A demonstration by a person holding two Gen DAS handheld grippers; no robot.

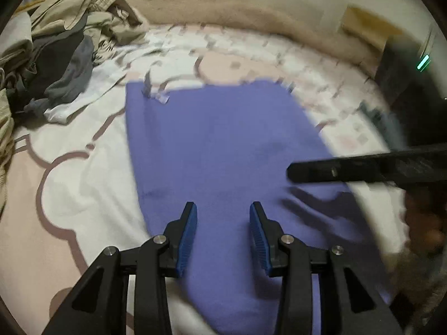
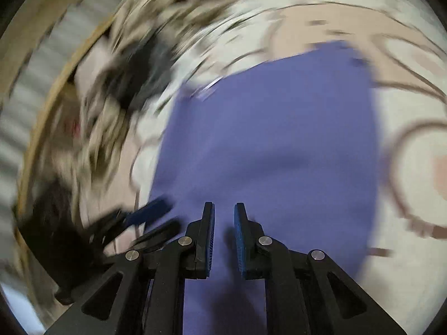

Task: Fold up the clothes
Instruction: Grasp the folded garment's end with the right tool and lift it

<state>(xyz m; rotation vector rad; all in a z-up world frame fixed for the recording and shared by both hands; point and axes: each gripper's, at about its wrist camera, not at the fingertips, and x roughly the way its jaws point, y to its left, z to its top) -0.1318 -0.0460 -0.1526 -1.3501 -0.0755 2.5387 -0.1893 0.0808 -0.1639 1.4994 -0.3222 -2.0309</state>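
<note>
A purple garment [image 1: 223, 150] lies flat on a pink and white patterned bedspread [image 1: 83, 184], with a small white label [image 1: 160, 97] near its far left corner. My left gripper [image 1: 223, 209] is open and empty, just above the garment's near part. My right gripper [image 2: 224, 209] is open with a narrow gap and empty, above the same purple garment [image 2: 265, 145]. It also shows in the left wrist view as a dark bar [image 1: 349, 169] from the right. The left gripper [image 2: 134, 220] shows blurred at lower left in the right wrist view.
A heap of beige, grey and dark clothes [image 1: 56, 44] lies at the far left of the bed, blurred in the right wrist view [image 2: 125, 69]. A tan fuzzy blanket [image 1: 251, 8] runs along the far edge. A dark object [image 1: 405, 78] stands at the right.
</note>
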